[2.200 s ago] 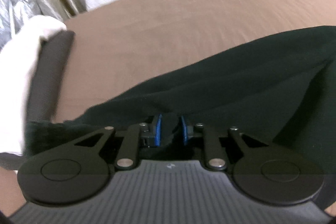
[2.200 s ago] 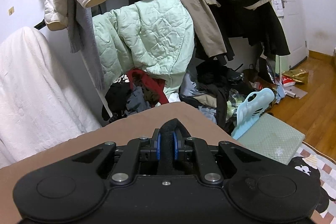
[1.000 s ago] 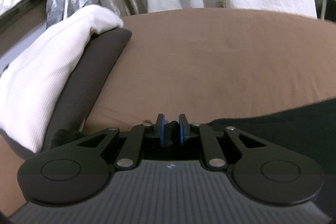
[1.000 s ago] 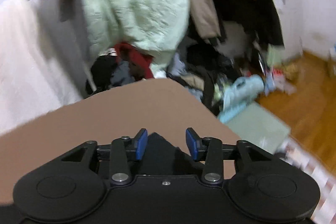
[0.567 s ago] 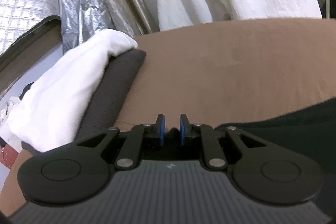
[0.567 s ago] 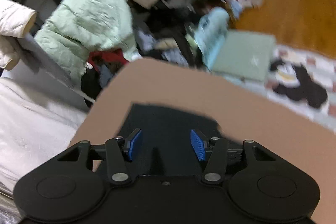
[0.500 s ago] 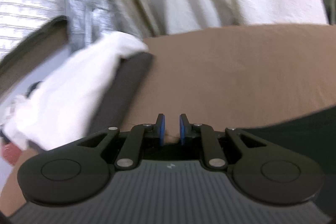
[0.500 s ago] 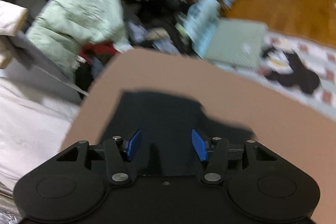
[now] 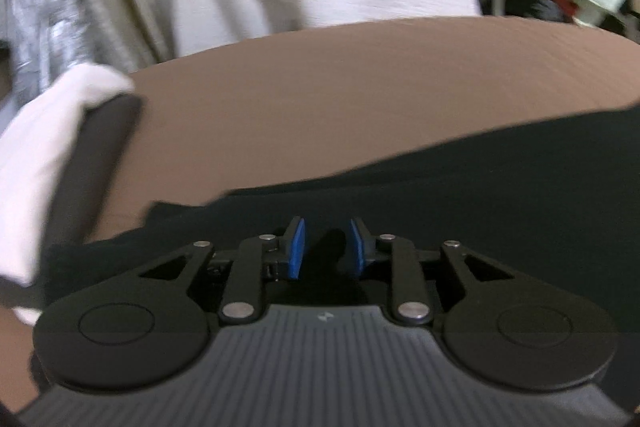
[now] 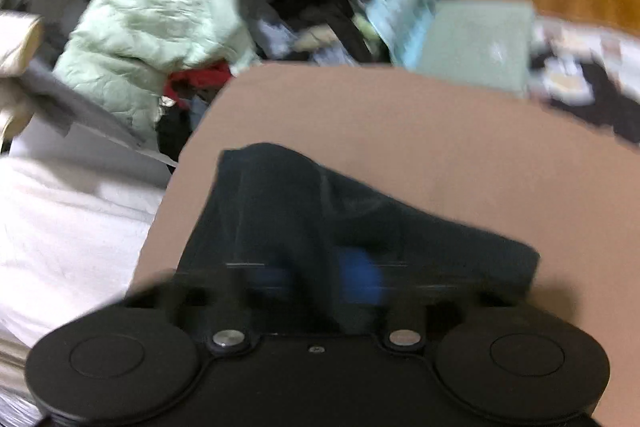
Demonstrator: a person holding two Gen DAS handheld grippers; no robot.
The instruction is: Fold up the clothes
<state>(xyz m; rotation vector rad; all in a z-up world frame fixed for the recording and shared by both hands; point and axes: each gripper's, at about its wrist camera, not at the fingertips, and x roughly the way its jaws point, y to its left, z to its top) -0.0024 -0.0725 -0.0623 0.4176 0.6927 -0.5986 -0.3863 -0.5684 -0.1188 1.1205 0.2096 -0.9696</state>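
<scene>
Moved: both views have swung back over the black garment (image 9: 460,187).
Left hand-held gripper (image 9: 325,251): jaws just opening, narrow gap, nothing pinched.
Right hand-held gripper (image 10: 320,279): just closed, blurred, apparently pinching a fold.
Garment: on the brown bed (image 9: 340,87), long axis left to right, directly under both.

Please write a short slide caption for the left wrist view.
Left gripper, jaws slightly apart, over the black garment on the brown bed cover.

Black left gripper (image 9: 325,247): blue-padded fingers (image 9: 297,247), silver pivot screws, ribbed grey housing, round caps.
</scene>
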